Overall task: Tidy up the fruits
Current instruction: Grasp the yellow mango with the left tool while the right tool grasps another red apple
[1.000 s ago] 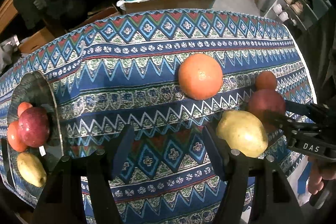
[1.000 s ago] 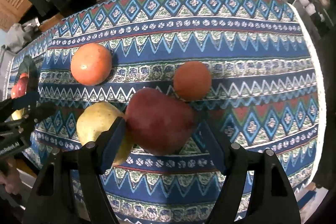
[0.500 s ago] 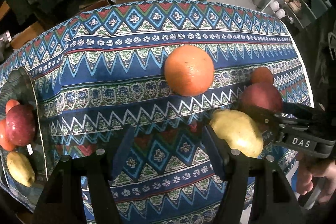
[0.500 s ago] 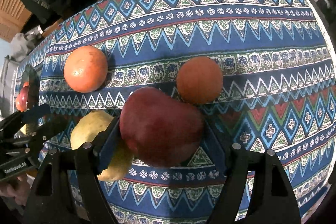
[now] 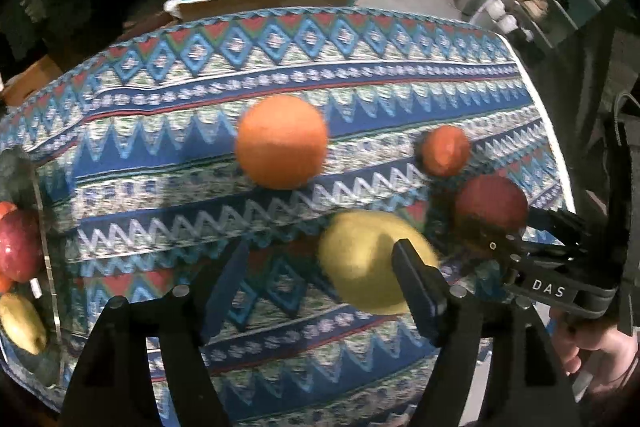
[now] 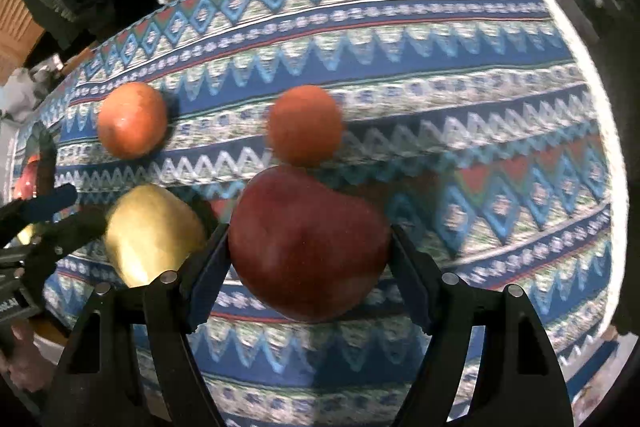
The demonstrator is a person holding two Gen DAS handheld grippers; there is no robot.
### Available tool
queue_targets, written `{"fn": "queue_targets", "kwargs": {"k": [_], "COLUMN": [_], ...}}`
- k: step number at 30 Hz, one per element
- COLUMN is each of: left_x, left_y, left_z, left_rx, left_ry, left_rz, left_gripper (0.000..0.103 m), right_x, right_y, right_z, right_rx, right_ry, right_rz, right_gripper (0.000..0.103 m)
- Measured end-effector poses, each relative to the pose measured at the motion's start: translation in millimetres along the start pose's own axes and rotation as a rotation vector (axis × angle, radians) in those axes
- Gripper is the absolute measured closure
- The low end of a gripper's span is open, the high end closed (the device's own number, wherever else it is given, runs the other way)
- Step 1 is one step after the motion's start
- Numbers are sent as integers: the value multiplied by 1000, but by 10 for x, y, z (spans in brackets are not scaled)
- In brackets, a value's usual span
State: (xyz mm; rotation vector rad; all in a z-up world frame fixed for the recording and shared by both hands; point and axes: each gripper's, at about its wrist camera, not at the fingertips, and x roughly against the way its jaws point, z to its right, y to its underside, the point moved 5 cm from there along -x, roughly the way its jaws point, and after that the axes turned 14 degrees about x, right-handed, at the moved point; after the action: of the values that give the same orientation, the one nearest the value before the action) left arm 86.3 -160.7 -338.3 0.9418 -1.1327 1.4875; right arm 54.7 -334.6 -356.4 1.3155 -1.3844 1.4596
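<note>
Left wrist view is blurred, so you see the cloth (image 5: 360,75) pattern only roughly. Your left gripper (image 5: 320,279) points down at the table, and its jaws are opening. The pear (image 5: 360,259) lies between them, close to the right finger, which covers part of it; I cannot tell if the finger touches it. The left finger is apart from the pear. The big orange (image 5: 280,143) sits behind the pear, free on the cloth. To the right you see the small orange (image 5: 444,151) and the apple (image 5: 490,211), with your right gripper (image 5: 516,227) around the apple; its lower part is hidden behind the black fingers. Your right hand (image 5: 592,351) is cut off at the frame corner. At the left edge a plate (image 5: 44,227) holds a red apple, a pear and something orange, all cut by the frame.

In the right wrist view, the right gripper (image 6: 308,259) has its jaws wide, one finger on each side of the apple (image 6: 308,243). Both fingers look against its skin, but the blur does not let you be sure of the pressure. The apple's underside is hidden, so I cannot tell if it rests on the cloth (image 6: 480,107). The small orange (image 6: 304,127) is just behind it, the edges seem to meet. The pear (image 6: 152,231) lies to the left, partly behind the left finger.
</note>
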Motion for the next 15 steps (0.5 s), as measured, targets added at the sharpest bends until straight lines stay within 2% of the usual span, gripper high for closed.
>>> {"fn": "queue_targets", "kwargs": {"k": [3,10,15], "left_x": [-10,-157,-253], "left_y": [27,129,156], "left_z": [108,304,304], "left_rx": [-15,-81,-57], "left_ry": [-5,-13,16], "left_rz": [18,-9,-28], "left_gripper": [24,22,16], "right_x": [82,93,55], "right_y": [64,196,207], "right_z": [117,272,277], "right_rx": [-7,-24,-24], "right_ry": [23,33,26], "right_rz": [9,1,-3], "right_gripper": [27,27,27]}}
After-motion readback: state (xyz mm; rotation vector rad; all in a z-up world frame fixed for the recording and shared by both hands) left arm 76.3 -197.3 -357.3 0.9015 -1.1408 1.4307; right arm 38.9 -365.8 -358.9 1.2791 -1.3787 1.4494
